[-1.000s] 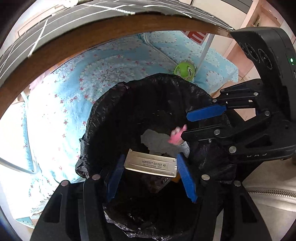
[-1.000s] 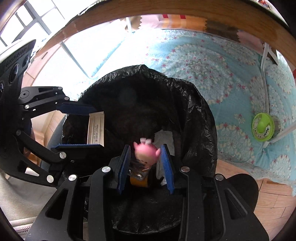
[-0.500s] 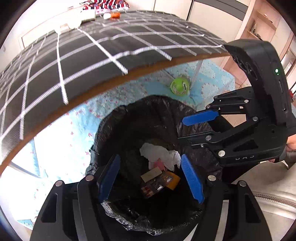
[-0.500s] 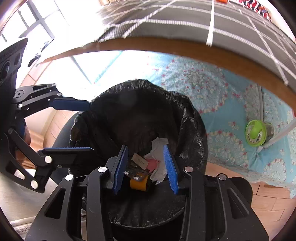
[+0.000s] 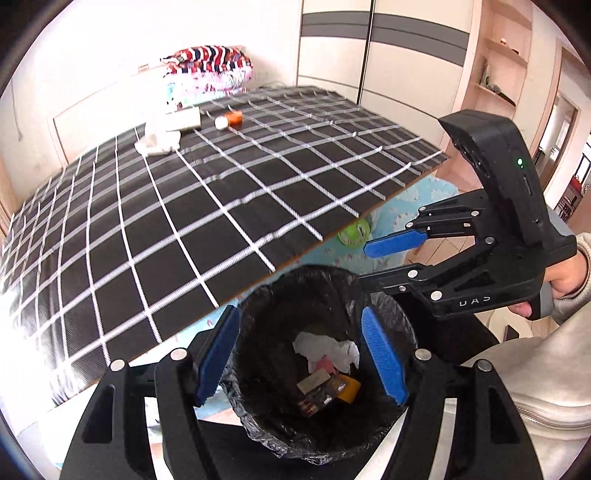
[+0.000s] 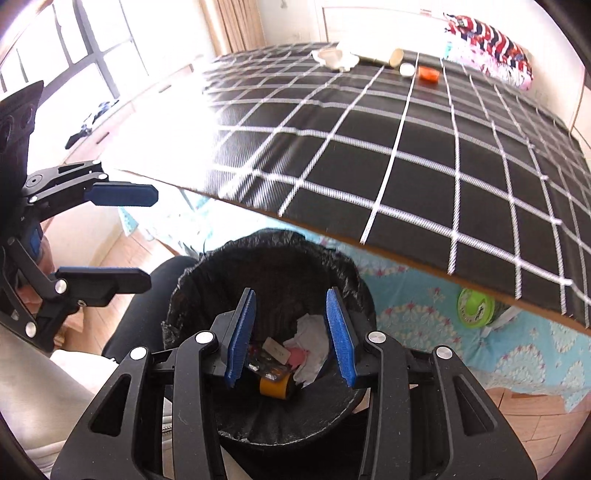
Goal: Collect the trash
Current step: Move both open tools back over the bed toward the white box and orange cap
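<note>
A bin lined with a black bag (image 5: 258, 306) (image 6: 192, 280) stands below both grippers. Inside lie white tissue (image 5: 325, 347) (image 6: 310, 328), a pink toy (image 5: 327, 363) (image 6: 297, 356), a silver packet (image 5: 313, 382) (image 6: 276, 350) and an orange-black wrapper (image 5: 349, 387) (image 6: 273, 384). My left gripper (image 5: 301, 356) is open and empty above the bin; it also shows in the right wrist view (image 6: 122, 236). My right gripper (image 6: 291, 336) is open and empty above the bin; it also shows in the left wrist view (image 5: 391, 262). More trash lies far off on the table: crumpled white paper (image 5: 157, 142) (image 6: 334, 57), an orange item (image 5: 233, 119) (image 6: 428, 73).
A table with a black-and-white checked cloth (image 5: 177, 206) (image 6: 406, 147) overhangs the bin. A white ball (image 5: 221, 122) (image 6: 406, 69) and folded bedding (image 5: 207, 68) (image 6: 487, 27) sit at its far end. A green can (image 5: 354, 232) (image 6: 474, 302) lies on the blue floral mat (image 6: 424, 332).
Both grippers let go: the silver packet and the pink toy dropped into the bin. Both grippers then rose, so the table top came into view.
</note>
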The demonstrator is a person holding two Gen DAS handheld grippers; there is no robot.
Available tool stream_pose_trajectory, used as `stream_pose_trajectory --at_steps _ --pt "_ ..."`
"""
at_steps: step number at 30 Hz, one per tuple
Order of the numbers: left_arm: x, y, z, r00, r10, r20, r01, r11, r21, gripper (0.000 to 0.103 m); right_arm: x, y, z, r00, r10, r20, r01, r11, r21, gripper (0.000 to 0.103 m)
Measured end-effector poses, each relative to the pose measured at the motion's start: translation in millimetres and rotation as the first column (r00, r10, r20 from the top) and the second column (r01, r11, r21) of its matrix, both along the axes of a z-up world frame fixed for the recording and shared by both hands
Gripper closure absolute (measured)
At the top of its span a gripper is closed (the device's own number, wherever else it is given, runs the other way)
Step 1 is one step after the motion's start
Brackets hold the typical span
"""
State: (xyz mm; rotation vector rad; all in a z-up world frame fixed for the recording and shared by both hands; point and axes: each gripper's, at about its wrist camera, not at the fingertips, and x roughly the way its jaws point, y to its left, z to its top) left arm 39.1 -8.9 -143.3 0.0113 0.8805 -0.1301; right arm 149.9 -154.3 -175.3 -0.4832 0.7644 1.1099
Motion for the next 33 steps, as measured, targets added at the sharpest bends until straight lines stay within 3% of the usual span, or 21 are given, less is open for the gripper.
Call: stream_pose_trajectory --at_steps 9,17,33 --pt "11 20 34 0.996 0.025 0.087 -0.029 0.999 0.041 0.037 5 -1 34 0.998 0.003 0.064 -0.006 0.999 0.045 0.063" --pt "30 51 53 0.992 0.066 0.112 -0.072 0.996 0.051 0.037 23 5 57 0.995 -0.014 0.1 0.006 0.997 0.076 0.063" --pt "87 102 54 0.99 0.097 0.101 -0.101 0.994 0.044 0.037 76 39 85 0.99 -0.048 0.136 0.032 0.993 0.117 0.063"
